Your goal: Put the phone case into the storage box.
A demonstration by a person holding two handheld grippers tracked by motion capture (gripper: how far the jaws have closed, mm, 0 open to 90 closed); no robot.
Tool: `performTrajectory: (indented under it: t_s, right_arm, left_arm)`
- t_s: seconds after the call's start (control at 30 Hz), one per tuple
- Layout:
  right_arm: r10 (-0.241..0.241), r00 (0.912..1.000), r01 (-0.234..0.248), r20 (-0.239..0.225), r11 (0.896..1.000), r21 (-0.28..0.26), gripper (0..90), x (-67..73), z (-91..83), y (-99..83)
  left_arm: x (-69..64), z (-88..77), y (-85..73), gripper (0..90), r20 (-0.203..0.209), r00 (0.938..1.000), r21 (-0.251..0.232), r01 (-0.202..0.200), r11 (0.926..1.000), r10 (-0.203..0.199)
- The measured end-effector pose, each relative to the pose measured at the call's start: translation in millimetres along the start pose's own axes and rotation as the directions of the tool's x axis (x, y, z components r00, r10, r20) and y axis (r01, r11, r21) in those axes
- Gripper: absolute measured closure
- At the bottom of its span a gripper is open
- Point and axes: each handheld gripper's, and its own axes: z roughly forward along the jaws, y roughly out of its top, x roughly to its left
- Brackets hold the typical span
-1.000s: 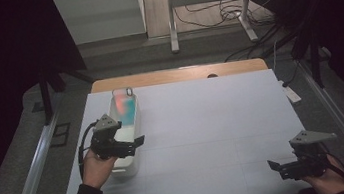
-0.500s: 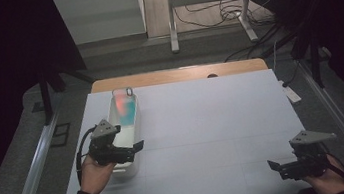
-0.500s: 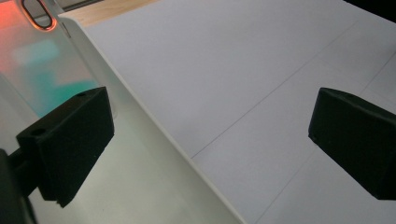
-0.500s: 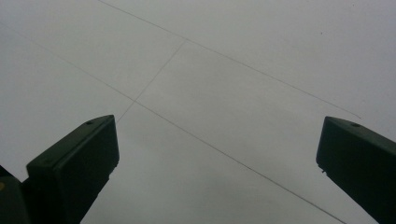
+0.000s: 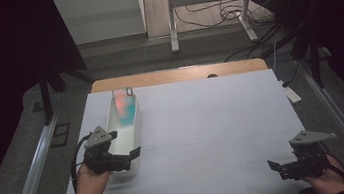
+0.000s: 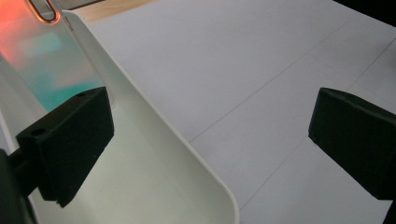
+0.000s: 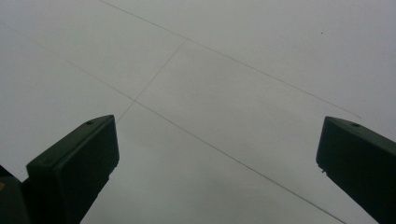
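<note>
The left tongs (image 5: 134, 153) stand wide open astride the near right wall of the white tray (image 5: 136, 127) — one jaw inside it, the other out over the table (image 5: 213, 121) — gripping nothing yet. The tray lies along the table's left side, with an orange-and-teal thing (image 5: 124, 109), perhaps a translucent case, at its far end. The step in hand looks like taking hold of that wall; next the jaws must close on it squarely. The right tongs (image 5: 273, 166) hover open and empty at the near right corner.
</note>
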Motion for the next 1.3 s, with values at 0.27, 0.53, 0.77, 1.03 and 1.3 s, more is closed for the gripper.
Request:
performTrajectory:
  t_s: [0.27,0.53,0.77,1.03,1.3]
  right_arm:
    - [-0.001,1.0,0.001,0.001,1.0,0.001,0.0,0.2,0.1,0.1]
    - [-0.001,1.0,0.001,0.002,1.0,0.002,0.0,0.2,0.2,0.1]
    - [-0.001,1.0,0.001,0.002,1.0,0.003,0.0,0.3,0.2,0.1]
    - [-0.001,1.0,0.001,0.004,1.0,0.003,0.0,0.5,0.3,0.2]
    - [-0.001,1.0,0.001,0.003,1.0,0.003,0.0,0.6,0.4,0.2]
  left_arm:
    - [-3.8,-9.0,-8.0,0.8,-0.002,1.0,-0.006,0.005,1.0,-0.005]
    - [-8.3,-16.1,-16.6,0.8,-0.015,0.9999,-0.007,0.002,1.0,-0.002]
    - [-11.5,-20.7,-25.0,0.8,-0.034,0.9994,0.014,-0.008,0.9999,0.008]
    - [-14.0,-27.0,-33.9,0.7,-0.042,0.9991,0.02,0.002,0.9998,-0.001]
    - [-15.1,-31.7,-43.8,0.7,-0.056,0.9984,0.037,0.012,0.9992,-0.01]
